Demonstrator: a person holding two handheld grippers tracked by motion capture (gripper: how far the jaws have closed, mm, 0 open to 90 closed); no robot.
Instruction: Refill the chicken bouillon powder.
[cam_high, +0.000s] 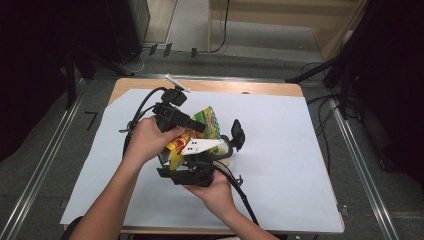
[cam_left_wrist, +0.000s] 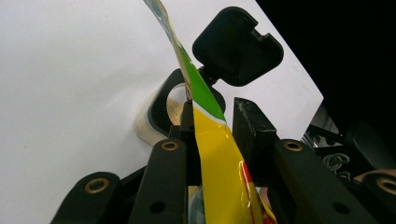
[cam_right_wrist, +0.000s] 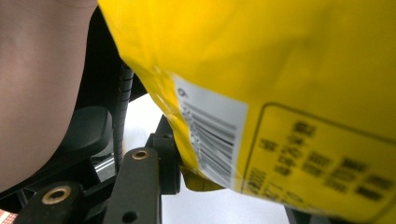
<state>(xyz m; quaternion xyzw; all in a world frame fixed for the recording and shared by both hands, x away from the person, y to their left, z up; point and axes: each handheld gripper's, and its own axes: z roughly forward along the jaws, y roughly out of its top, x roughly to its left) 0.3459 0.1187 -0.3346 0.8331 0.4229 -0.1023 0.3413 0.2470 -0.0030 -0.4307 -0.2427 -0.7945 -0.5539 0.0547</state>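
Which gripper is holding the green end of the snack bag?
The left gripper, pinching the snack bag where green meets yellow; the right gripper clamps the all-yellow end with the barcode.

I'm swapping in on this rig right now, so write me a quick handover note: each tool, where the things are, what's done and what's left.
Left tool: shut on the top edge of the snack bag.
Right tool: at the bag's lower end; grip cannot be told.
Bag is held above the open jar, whose black flip lid stands up, on the white sheet.
Done: lid open, bag raised over the jar, which seems to hold some brown contents.
Left: probably finish pouring, set the bag down, close the lid.
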